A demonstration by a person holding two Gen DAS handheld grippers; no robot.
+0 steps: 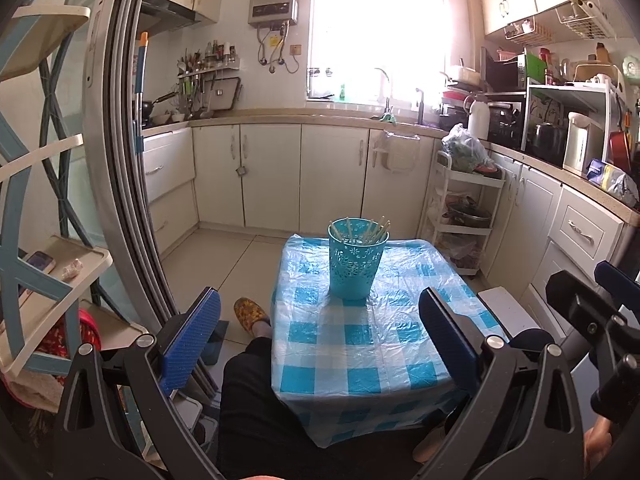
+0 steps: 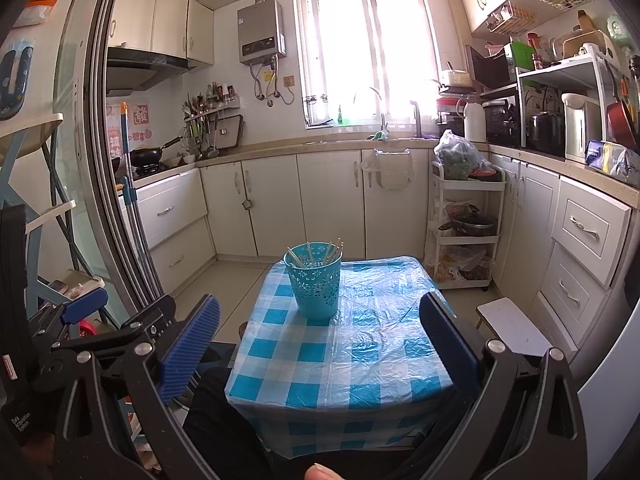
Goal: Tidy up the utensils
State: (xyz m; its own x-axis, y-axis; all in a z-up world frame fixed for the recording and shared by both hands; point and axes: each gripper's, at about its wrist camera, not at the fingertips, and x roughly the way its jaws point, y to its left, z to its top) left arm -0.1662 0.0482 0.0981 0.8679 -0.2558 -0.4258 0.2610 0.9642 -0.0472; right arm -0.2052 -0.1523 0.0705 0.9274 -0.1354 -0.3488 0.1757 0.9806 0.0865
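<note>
I'm in a kitchen: cream cabinets (image 1: pixel 272 172) wrap the walls, pale tiled floor (image 1: pixel 216 264). Bright window (image 2: pixel 368 56) over the sink, water heater (image 2: pixel 262 32) left of it.

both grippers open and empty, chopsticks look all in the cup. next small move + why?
Probably none beyond holding back: the chopsticks already stand in the teal holder, the checked tablecloth shows no loose utensil, and the left hand-held gripper and right hand-held gripper are open and empty.
</note>
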